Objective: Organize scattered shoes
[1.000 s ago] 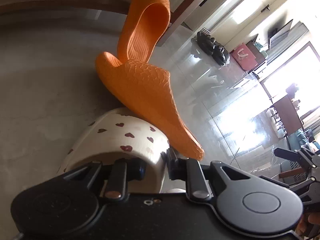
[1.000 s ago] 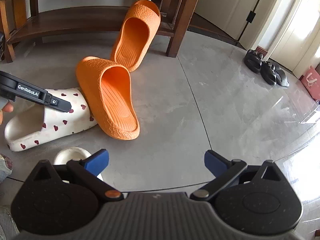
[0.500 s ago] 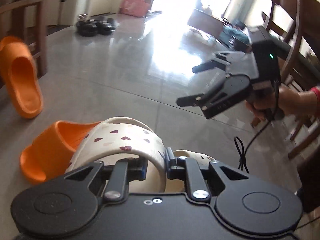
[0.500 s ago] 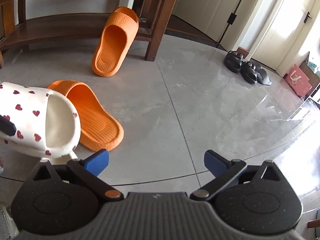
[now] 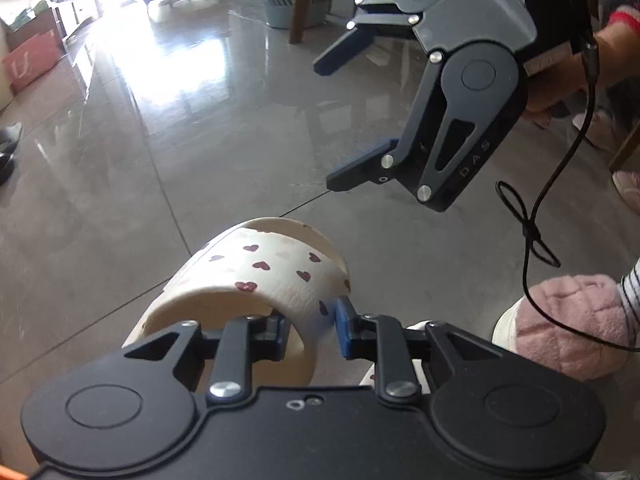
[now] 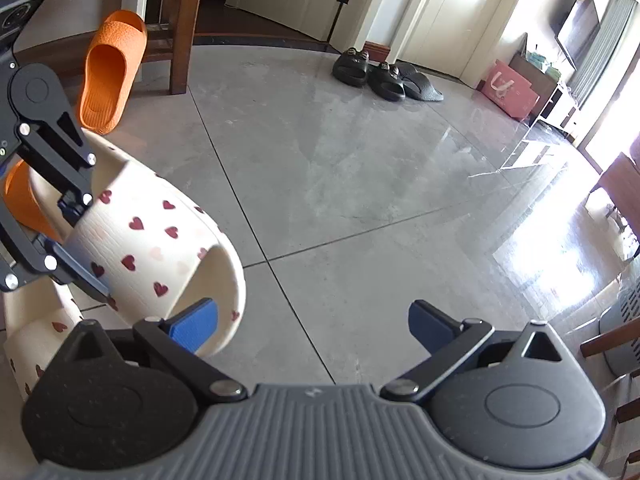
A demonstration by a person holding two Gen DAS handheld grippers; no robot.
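Observation:
A white slipper with red hearts (image 5: 260, 272) (image 6: 152, 236) hangs above the floor, its strap between the pads of my left gripper (image 5: 310, 328) (image 6: 86, 246), whose jaws are opening. Its twin (image 6: 36, 332) lies on the floor under it at lower left. One orange slipper (image 6: 108, 72) leans against the wooden rack (image 6: 180, 28). The other orange slipper (image 6: 20, 200) lies mostly hidden behind the left gripper. My right gripper (image 6: 312, 320) (image 5: 330, 124) hovers open beside the held slipper with nothing between its fingers.
Black sandals (image 6: 384, 76) sit in a row by the far doorway, with a pink bag (image 6: 508, 88) to their right. A person's foot in a pink fuzzy slipper (image 5: 568, 324) is close at right. A black cable (image 5: 532, 232) dangles from the right gripper. Grey floor tiles (image 6: 360, 184) stretch ahead.
My left gripper lifted the heart slipper off the floor beside the orange one, rolled and swung it toward the right gripper. The right gripper's view panned right, away from the rack.

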